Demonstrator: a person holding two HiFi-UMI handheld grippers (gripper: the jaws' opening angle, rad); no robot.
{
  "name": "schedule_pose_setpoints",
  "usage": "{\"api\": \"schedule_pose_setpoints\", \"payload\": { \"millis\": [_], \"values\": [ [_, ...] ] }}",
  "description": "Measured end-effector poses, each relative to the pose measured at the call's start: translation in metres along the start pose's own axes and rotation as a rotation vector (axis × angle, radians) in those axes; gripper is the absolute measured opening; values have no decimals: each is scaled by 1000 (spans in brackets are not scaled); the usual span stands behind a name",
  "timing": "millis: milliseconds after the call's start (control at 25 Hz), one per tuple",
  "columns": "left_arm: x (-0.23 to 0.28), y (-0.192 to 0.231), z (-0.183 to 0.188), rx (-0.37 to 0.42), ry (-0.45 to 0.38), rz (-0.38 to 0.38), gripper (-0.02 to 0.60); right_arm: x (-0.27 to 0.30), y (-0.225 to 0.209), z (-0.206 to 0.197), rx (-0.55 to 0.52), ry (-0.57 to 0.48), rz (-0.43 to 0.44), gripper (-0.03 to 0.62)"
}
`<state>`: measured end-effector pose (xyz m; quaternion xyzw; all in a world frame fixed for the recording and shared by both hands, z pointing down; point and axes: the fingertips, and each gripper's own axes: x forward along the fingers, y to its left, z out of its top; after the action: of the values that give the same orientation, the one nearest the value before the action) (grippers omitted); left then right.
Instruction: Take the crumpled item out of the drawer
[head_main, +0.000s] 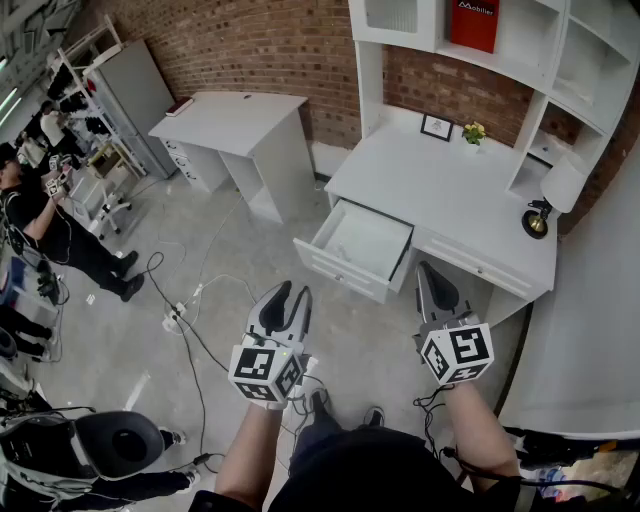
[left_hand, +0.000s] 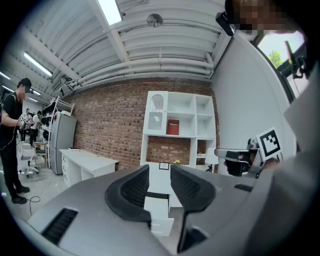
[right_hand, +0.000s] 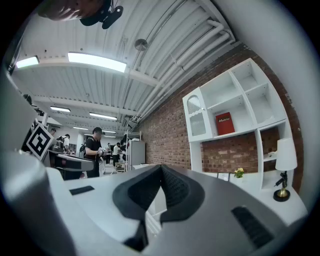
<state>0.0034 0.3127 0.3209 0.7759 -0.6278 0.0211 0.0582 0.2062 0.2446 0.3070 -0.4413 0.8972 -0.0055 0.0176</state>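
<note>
While both grippers hover short of the open drawer (head_main: 340, 268), the left gripper (head_main: 293, 292) shows a narrow, empty gap and the right gripper (head_main: 424, 270) is pinched closed on nothing. No crumpled item visible inside; best lean closer and spread the jaws before reaching in.

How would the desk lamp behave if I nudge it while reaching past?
The lamp probably tips easily: a wide shade sits high on a thin stem. Its small round brass-coloured base may slide on the smooth white desk.
</note>
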Motion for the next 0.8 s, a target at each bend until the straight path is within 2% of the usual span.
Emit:
{"api": "schedule_pose_setpoints", "payload": {
  "millis": [320,680,800],
  "values": [
    [-14,-18,3,7,8,15,129,-21,-2,0,5,7,17,0],
    [25,11,17,26,-24,19,130,13,-10,-5,-12,11,16,4],
    [47,33,14,26,-21,14,130,39,-11,-9,-37,19,15,48]
  ]
}}
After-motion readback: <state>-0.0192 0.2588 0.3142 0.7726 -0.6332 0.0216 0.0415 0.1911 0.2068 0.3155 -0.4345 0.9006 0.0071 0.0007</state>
